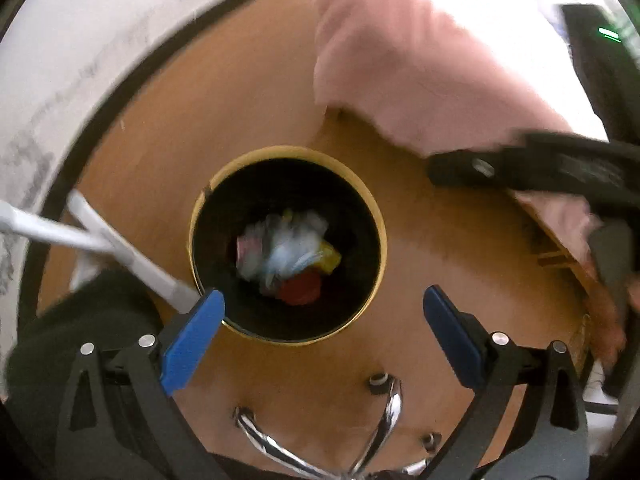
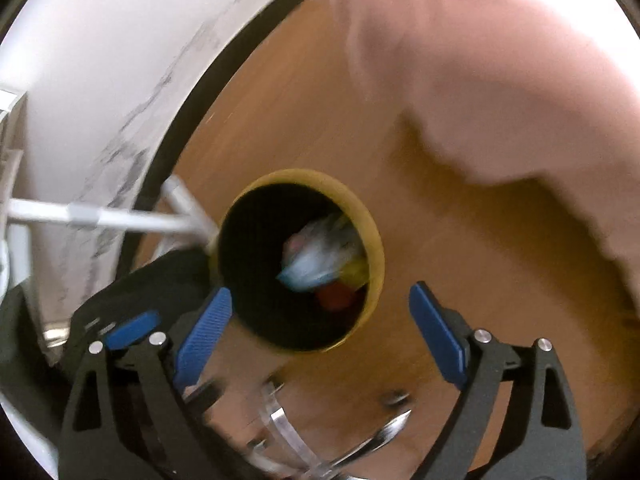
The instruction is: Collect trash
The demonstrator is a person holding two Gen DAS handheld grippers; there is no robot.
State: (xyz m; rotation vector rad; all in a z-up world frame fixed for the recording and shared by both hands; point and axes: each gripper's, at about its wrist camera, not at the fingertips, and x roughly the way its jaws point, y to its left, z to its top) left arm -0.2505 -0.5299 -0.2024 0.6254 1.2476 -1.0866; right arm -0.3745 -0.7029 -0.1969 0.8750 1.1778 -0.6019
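A round bin with a yellow rim and black inside stands on the brown floor. Inside it lies blurred trash: white and pale blue paper, a yellow piece, a pink piece and a red piece. My left gripper is open and empty, above the bin's near rim. In the right wrist view the same bin and trash show. My right gripper is open and empty over the bin's near edge. The right gripper's black body also shows at the right of the left wrist view.
A pink cloth hangs at the upper right in both views. White metal legs cross left of the bin. A chrome chair base lies below. A white wall with a black skirting curves along the left.
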